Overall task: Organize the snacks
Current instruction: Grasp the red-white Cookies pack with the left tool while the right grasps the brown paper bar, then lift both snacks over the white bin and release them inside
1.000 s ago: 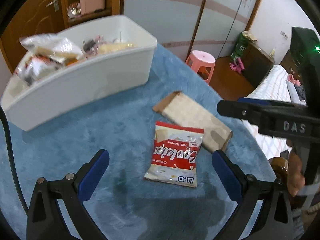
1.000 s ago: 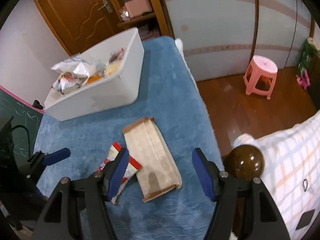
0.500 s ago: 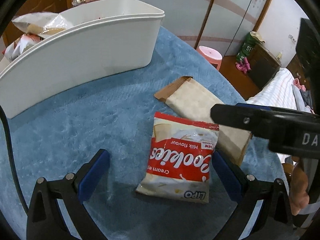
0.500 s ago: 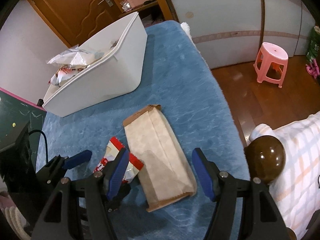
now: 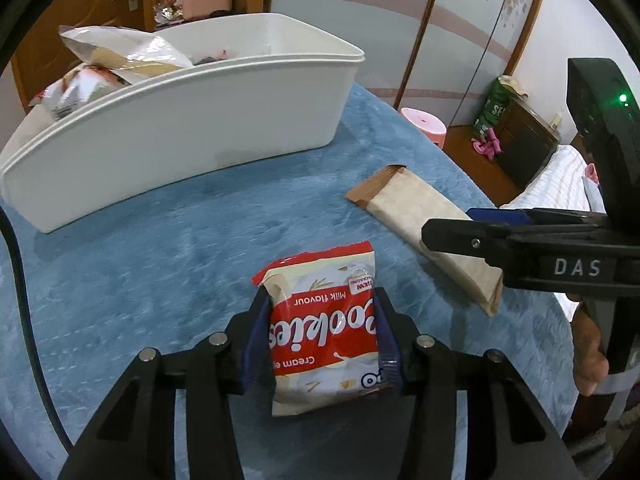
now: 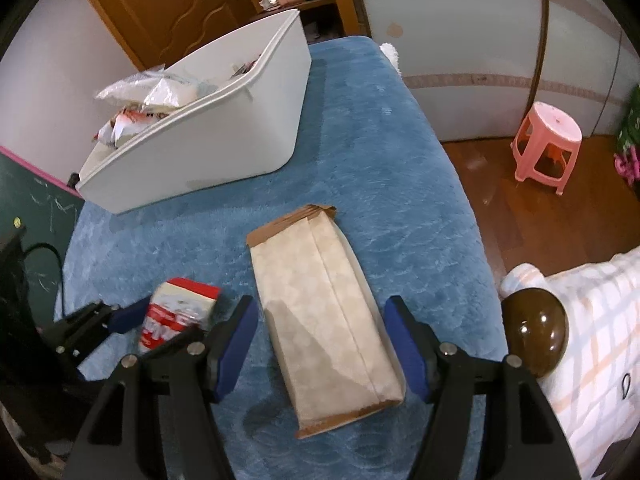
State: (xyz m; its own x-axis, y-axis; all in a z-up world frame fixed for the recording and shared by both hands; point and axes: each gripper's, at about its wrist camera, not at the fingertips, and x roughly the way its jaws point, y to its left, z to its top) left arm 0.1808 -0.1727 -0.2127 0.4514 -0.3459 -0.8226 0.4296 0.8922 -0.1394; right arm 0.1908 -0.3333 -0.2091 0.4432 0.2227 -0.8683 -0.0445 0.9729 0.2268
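My left gripper (image 5: 322, 334) is shut on a red and white cookie packet (image 5: 326, 336), squeezing its sides just above the blue cloth; the packet also shows in the right wrist view (image 6: 176, 314). My right gripper (image 6: 322, 344) is open, its blue pads either side of a long tan paper snack pack (image 6: 324, 312) lying flat on the cloth; that pack also shows in the left wrist view (image 5: 420, 220). A white bin (image 5: 192, 136) with several snack bags stands at the back left, also in the right wrist view (image 6: 208, 148).
The table is covered in blue plush cloth (image 6: 380, 160); its right edge drops to a wooden floor with a pink stool (image 6: 548, 140). A checked bed cover (image 6: 592, 340) and a brown bedpost knob (image 6: 534, 330) are at the right. A black cable (image 5: 24, 280) runs along the left.
My left gripper has moved forward over the cookie packet and closed on it. My right gripper has moved forward and lower, straddling the tan pack, still open.
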